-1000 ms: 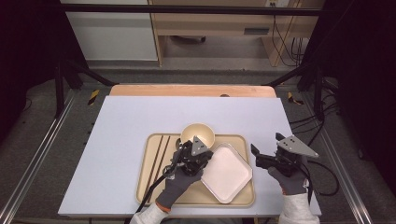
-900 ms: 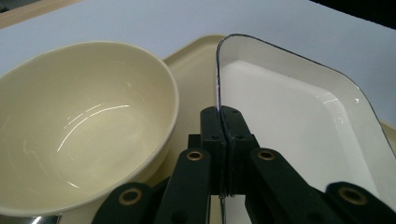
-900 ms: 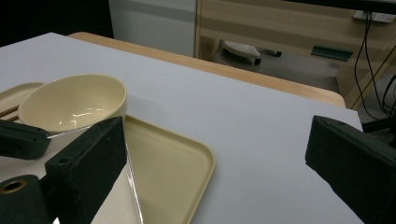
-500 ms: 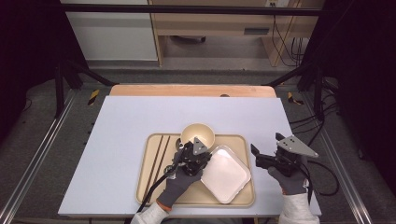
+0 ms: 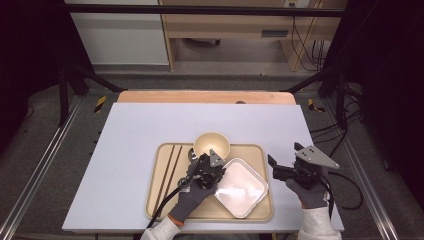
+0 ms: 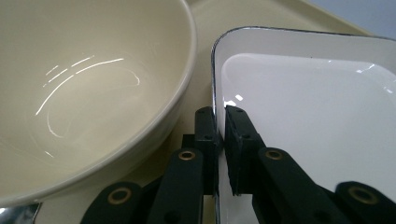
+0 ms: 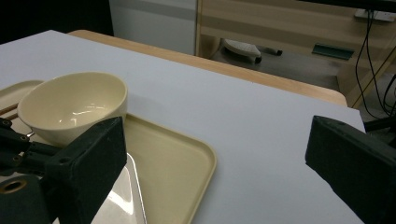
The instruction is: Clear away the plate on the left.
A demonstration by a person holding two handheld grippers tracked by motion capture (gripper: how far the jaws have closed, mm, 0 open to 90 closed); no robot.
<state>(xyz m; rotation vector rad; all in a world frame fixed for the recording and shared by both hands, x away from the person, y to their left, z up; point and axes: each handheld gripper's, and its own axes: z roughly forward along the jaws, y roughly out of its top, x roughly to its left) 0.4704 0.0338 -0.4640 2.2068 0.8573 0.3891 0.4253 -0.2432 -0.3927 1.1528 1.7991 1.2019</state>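
**Operator:** Where is the workpiece, and what holds it?

**Technician:** The white square enamel dish with a thin dark rim (image 5: 241, 187) lies on the right half of the beige plastic tray (image 5: 165, 210), which rests on the near part of the pale grey tabletop (image 5: 150, 125). The left tongs (image 5: 209, 172) are pinching the dish's left rim; in the left gripper view one jaw sits outside the rim and one inside, nearly pressed together on the dish wall (image 6: 299, 44). The right tongs (image 5: 272, 167) hover spread wide, off the tray's right edge, holding nothing.

**Operator:** How will it handle?

**Technician:** Judged stiff and light, with a glossy, slippery surface. A single-edge pinch will likely let it tilt or pivot. Enamel can chip if knocked.

**Operator:** What is the recommended grip point?

**Technician:** The rim, gripped squarely across the wall. The right rim is free for the second tongs. Note the cream round ceramic bowl (image 5: 211, 145) just beside the dish's far-left corner, and the two dark chopsticks (image 5: 170, 170) on the tray's left.
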